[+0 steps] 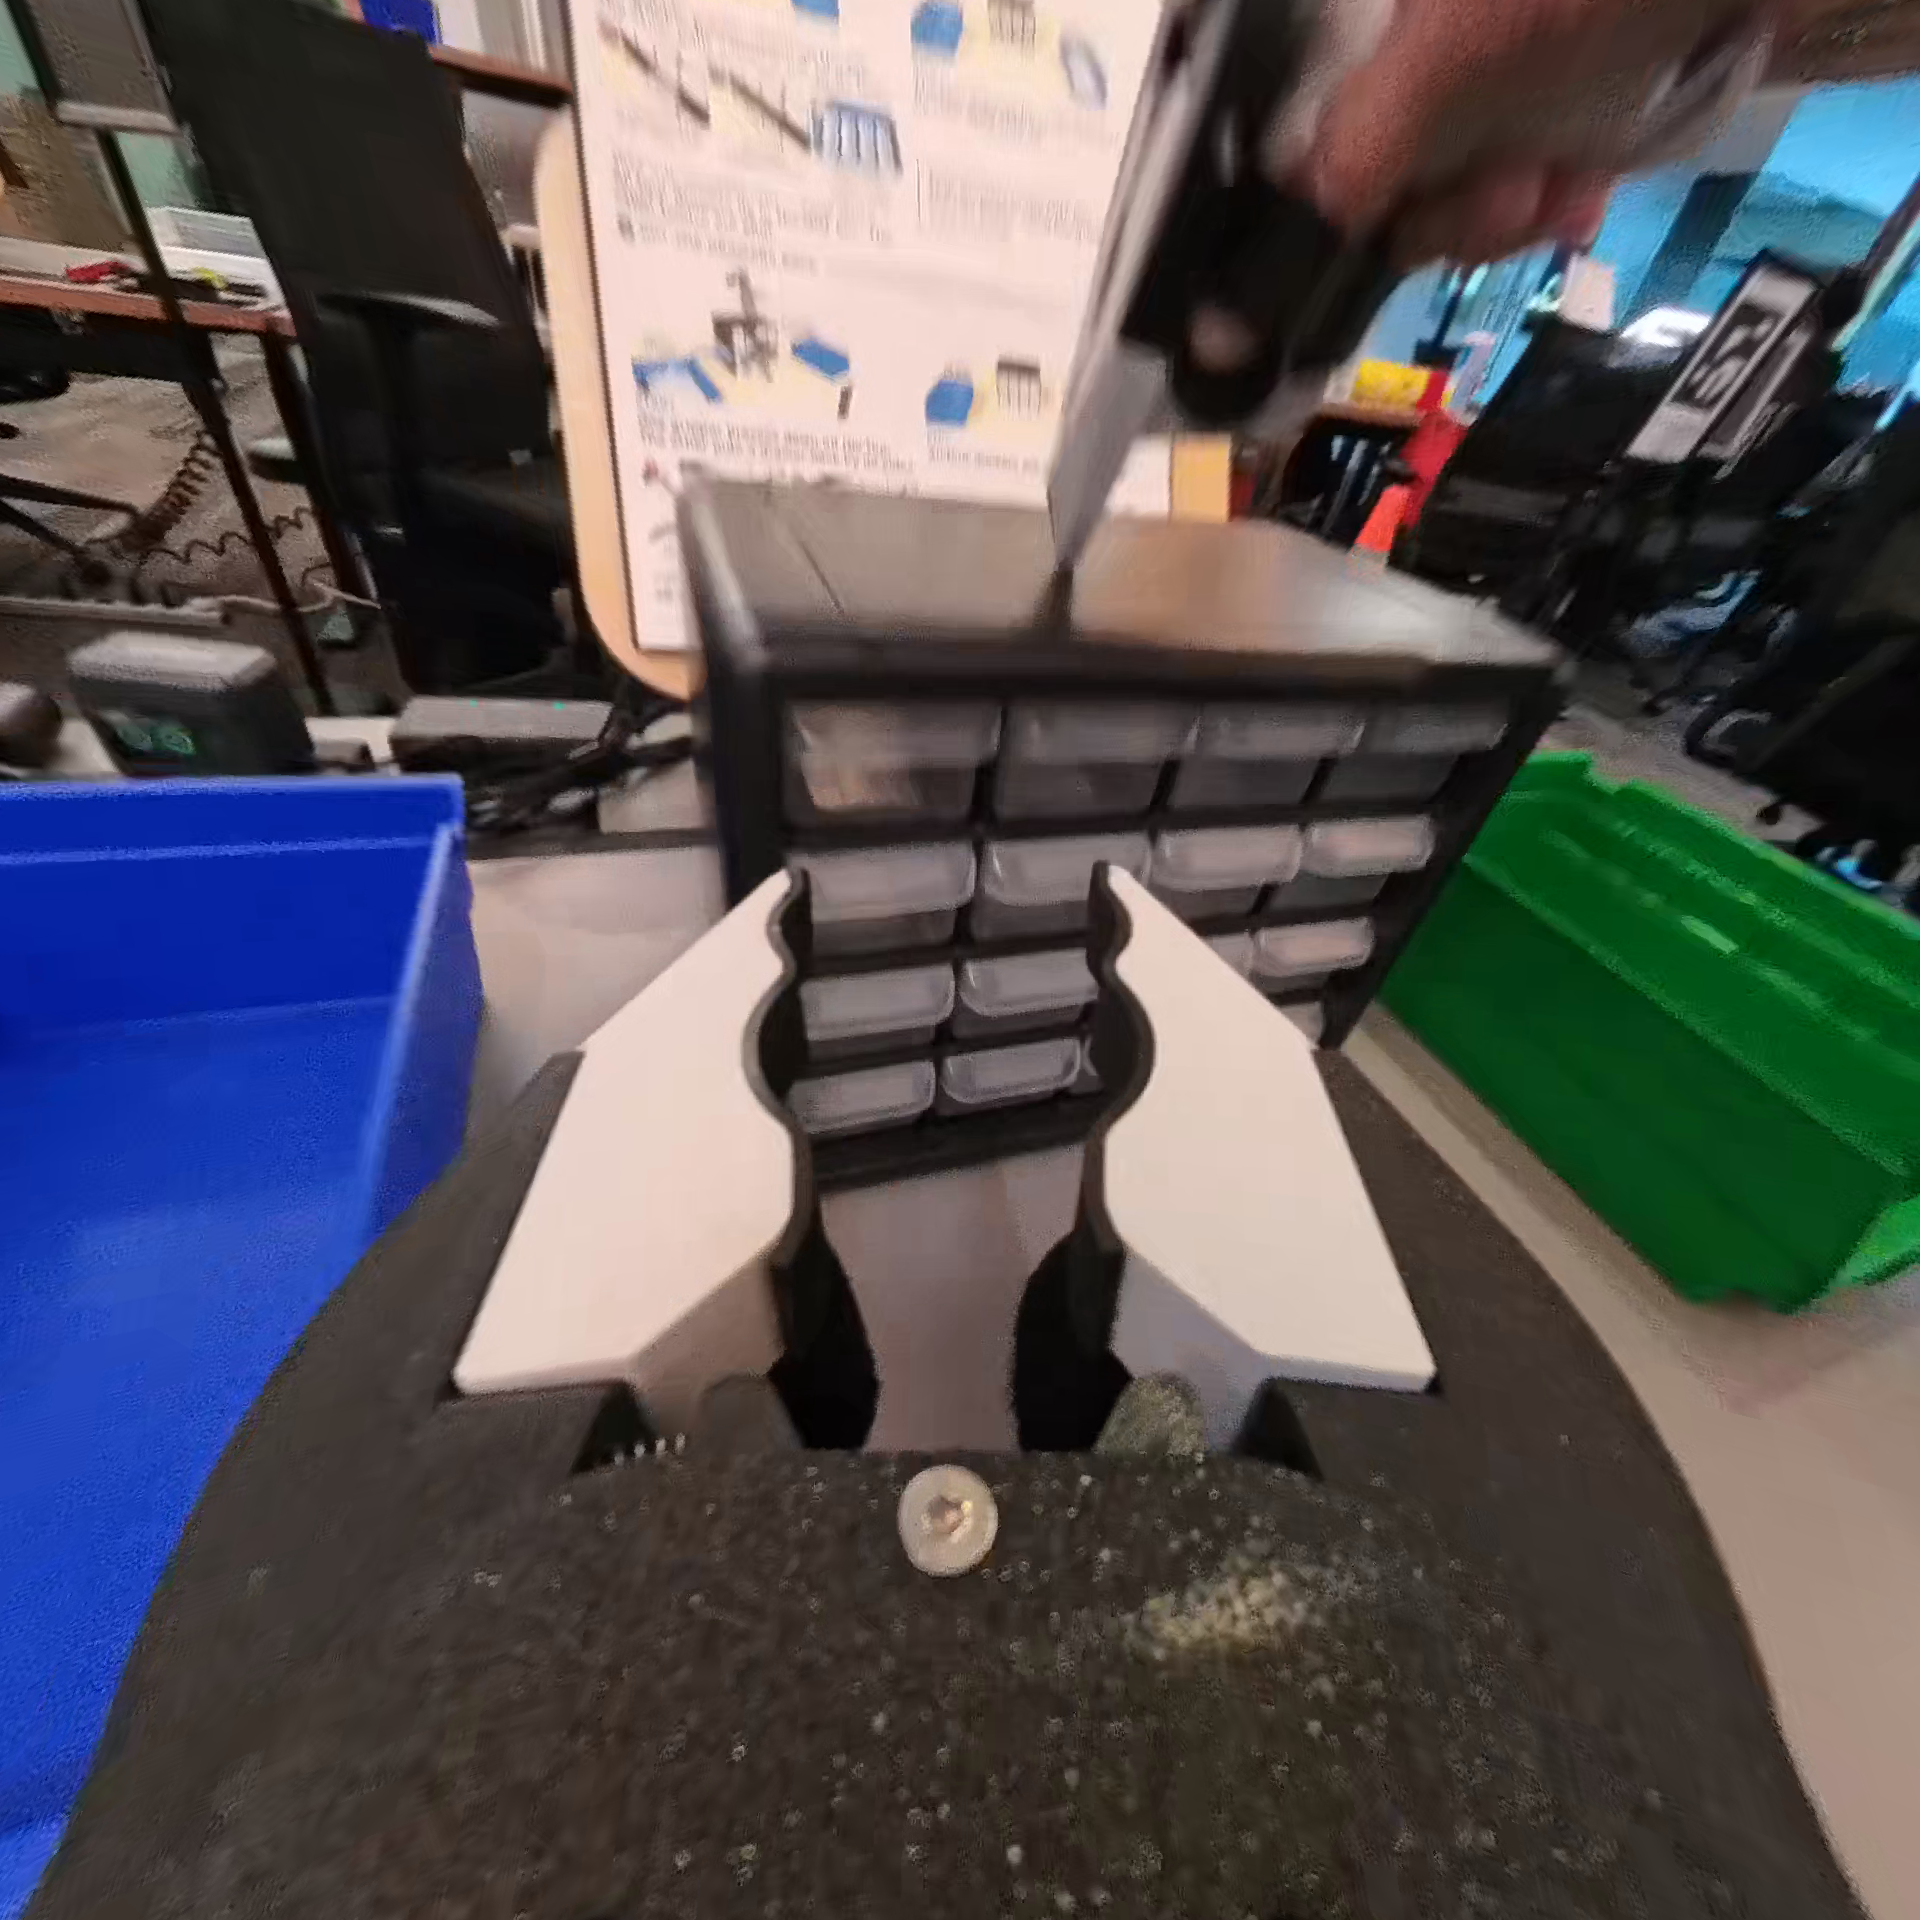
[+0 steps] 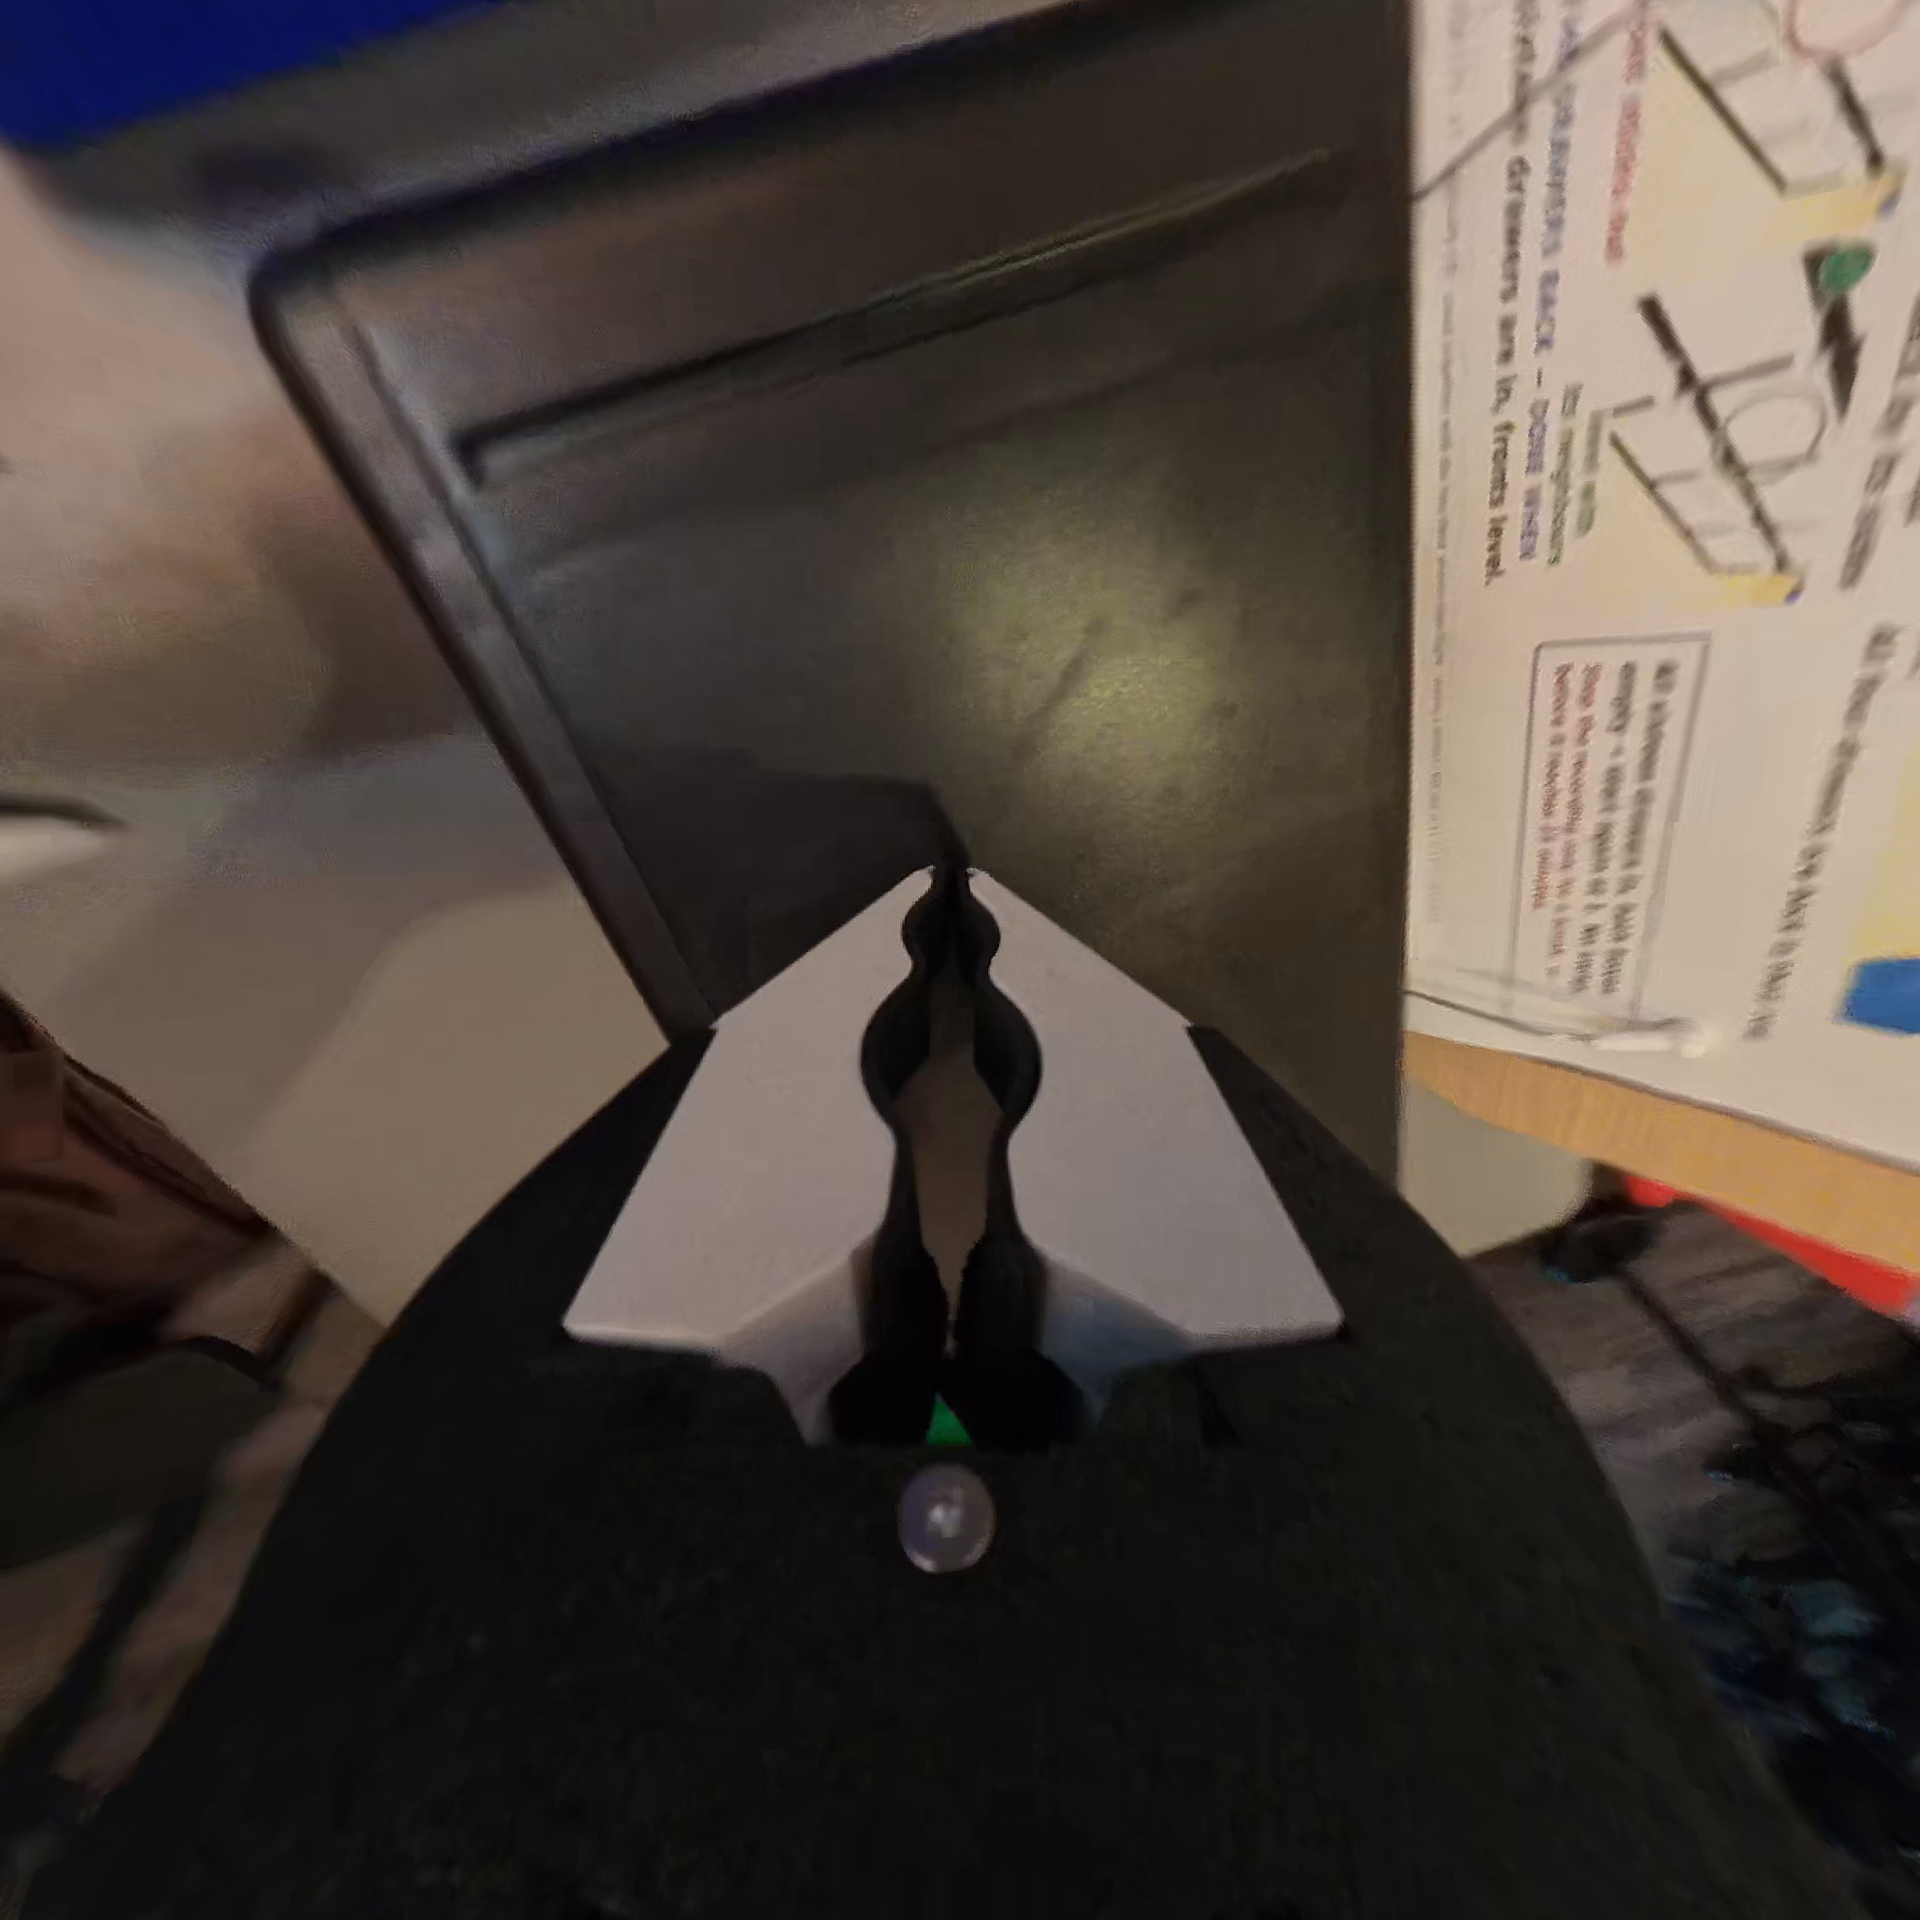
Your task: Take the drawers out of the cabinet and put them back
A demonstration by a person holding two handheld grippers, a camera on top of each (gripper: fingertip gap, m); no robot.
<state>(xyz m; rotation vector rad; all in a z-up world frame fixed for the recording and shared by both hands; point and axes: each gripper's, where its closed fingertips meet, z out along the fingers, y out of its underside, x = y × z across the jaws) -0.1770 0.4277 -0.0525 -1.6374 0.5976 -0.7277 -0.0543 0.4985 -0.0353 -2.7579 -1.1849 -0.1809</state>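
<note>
A black cabinet with rows of clear drawers stands on the table in the left wrist view; all the drawers I see sit in their slots. My left gripper is open and empty, a short way in front of the cabinet's lower left drawers. My right gripper, held by a hand, points down with its tips on the cabinet's top. In the right wrist view the right gripper is shut, with nothing between its fingers, its tips against the black top panel.
A blue bin stands left of the cabinet and a green bin to its right. A printed poster on a board stands behind the cabinet. Chairs, desks and cables fill the background.
</note>
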